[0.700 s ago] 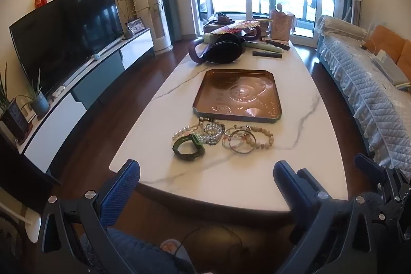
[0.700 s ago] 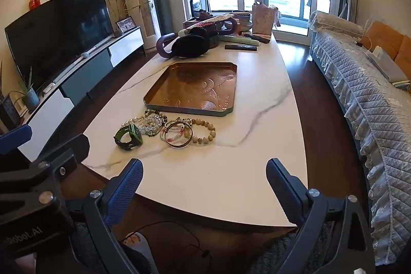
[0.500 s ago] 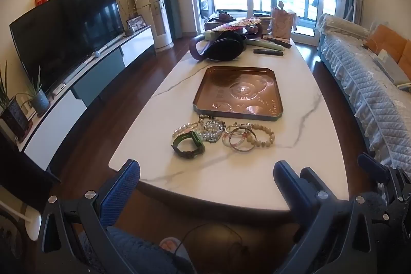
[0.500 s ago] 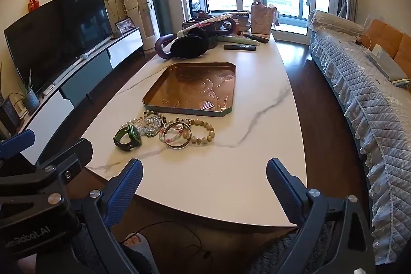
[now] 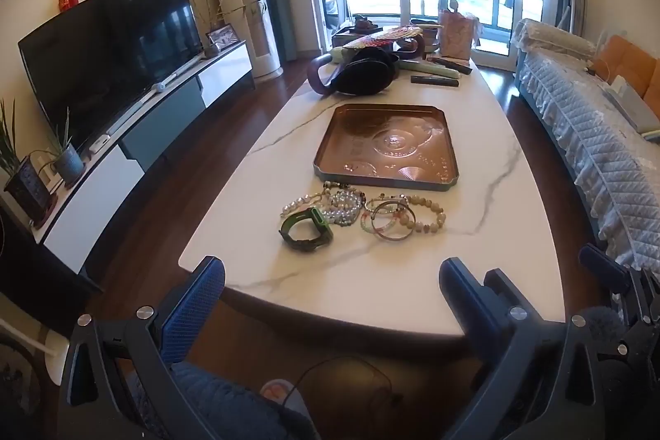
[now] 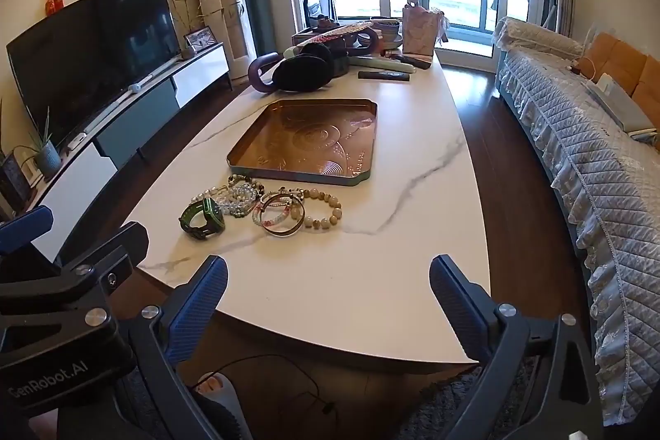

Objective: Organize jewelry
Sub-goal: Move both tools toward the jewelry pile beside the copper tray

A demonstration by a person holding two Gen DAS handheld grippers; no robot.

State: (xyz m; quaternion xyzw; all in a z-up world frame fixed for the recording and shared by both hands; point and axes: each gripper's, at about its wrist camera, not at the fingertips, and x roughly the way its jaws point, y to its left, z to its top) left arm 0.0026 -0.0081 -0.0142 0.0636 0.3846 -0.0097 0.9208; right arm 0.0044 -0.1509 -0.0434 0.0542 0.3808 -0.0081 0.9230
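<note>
My left tool (image 5: pixel 330 283) and right tool (image 6: pixel 328 275) both hang released off the near edge of the worktop (image 5: pixel 371 275), gripping nothing. The jewelry (image 5: pixel 359 211) lies heaped just before the copper tray (image 5: pixel 387 147), a green watch (image 5: pixel 306 229) nearest me. Behind the tray sits a black bag (image 5: pixel 365 73). In the right view my left tool reads "GenRobot.AI"
</note>
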